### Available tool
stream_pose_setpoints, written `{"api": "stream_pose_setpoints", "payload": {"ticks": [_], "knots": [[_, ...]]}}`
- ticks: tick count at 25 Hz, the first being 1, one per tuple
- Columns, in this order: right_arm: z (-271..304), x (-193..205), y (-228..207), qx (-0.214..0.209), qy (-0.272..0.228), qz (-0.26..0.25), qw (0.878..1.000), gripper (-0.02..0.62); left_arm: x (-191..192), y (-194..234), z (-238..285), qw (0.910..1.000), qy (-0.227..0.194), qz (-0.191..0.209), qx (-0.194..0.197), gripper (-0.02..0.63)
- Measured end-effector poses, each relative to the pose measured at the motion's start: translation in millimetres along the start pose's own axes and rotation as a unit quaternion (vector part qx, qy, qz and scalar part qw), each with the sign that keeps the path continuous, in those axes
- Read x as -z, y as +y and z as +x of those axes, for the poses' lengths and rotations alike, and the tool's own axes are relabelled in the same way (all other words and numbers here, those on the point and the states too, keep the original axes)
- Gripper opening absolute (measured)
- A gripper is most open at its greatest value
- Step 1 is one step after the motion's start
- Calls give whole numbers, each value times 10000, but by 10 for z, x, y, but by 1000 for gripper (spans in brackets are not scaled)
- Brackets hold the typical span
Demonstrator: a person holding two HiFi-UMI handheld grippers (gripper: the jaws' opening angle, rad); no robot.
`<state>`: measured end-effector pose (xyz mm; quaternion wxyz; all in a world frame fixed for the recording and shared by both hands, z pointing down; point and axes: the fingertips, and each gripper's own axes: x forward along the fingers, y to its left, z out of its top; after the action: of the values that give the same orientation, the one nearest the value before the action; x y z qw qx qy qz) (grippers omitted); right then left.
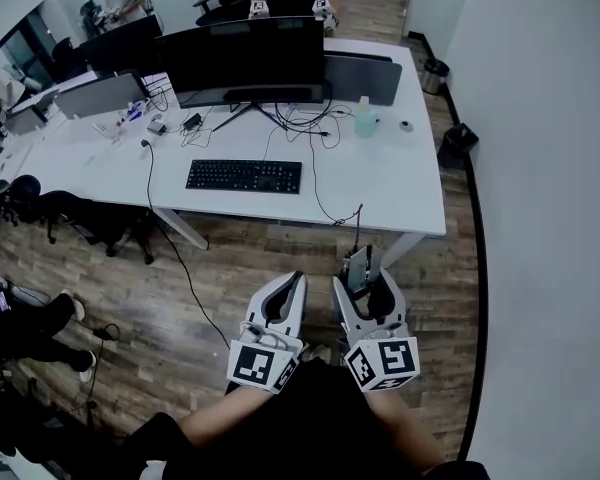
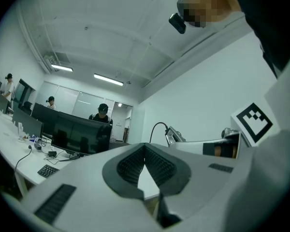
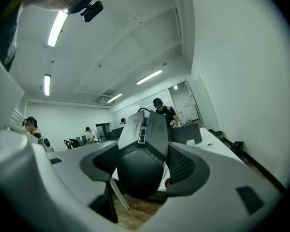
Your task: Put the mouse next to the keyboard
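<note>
I stand back from the white desk (image 1: 405, 193), where a black keyboard (image 1: 244, 176) lies in front of the monitor. My right gripper (image 1: 366, 276) is held level over the wooden floor, shut on a dark grey wired mouse (image 1: 359, 265). In the right gripper view the mouse (image 3: 137, 175) fills the gap between the jaws, its cable end pointing away from me. Its cable (image 1: 357, 218) runs up to the desk edge. My left gripper (image 1: 292, 281) is beside it, shut with nothing in it; its jaws meet at the tips in the left gripper view (image 2: 145, 148).
A wide monitor (image 1: 245, 63), a clear bottle (image 1: 365, 120) and tangled cables are on the desk. A black cord (image 1: 175, 253) hangs to the floor on the left. Bins (image 1: 457, 140) stand by the white wall on the right. People sit at neighbouring desks.
</note>
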<state>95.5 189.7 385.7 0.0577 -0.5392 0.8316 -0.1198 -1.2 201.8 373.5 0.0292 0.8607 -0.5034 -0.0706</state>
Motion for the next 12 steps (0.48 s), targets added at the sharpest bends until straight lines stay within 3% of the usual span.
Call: {"api": "stream_pose_setpoints", "payload": {"ticks": [12], "knots": [[186,120,-167,124,207,0,9997,308,194,135,238,9997,116,-185,73,3]]}}
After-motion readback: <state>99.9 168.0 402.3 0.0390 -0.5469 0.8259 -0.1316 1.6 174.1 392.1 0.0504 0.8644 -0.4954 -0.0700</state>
